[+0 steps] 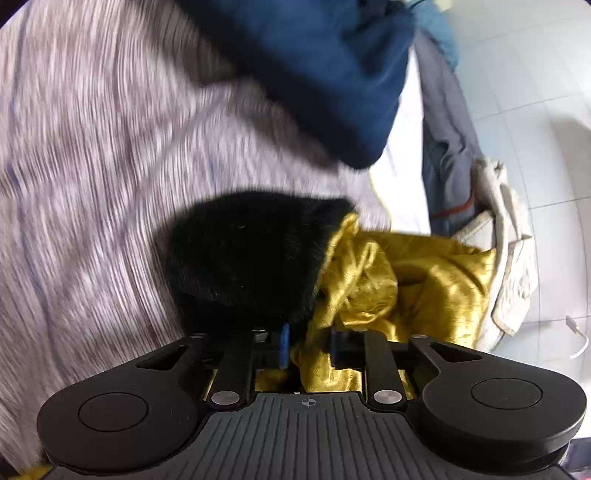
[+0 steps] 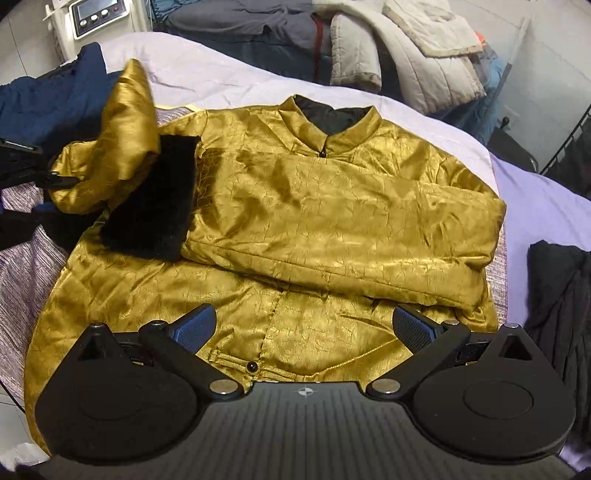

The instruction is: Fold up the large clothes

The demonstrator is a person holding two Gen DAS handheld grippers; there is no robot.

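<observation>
Left gripper (image 1: 310, 345) clamped on gold jacket (image 2: 295, 206) sleeve for folding inward from 9 o'clock; right gripper (image 2: 303, 325) hovering, jaws apart.

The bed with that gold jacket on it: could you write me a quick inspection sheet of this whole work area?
Surface: bed sheet, pale lilac, with a streaky grey cover at its left.
Job's things: gold jacket lying front up, one sleeve folded across the chest; the other sleeve with a black fur cuff is raised.
Clutter: navy garment, beige quilted coat, dark cloth.
Grippers: left gripper closed on gold fabric of the sleeve; right gripper open above the hem, holding nothing.
Cables: a white lead on the floor.
Surroundings: tiled floor, a white device with buttons.
</observation>
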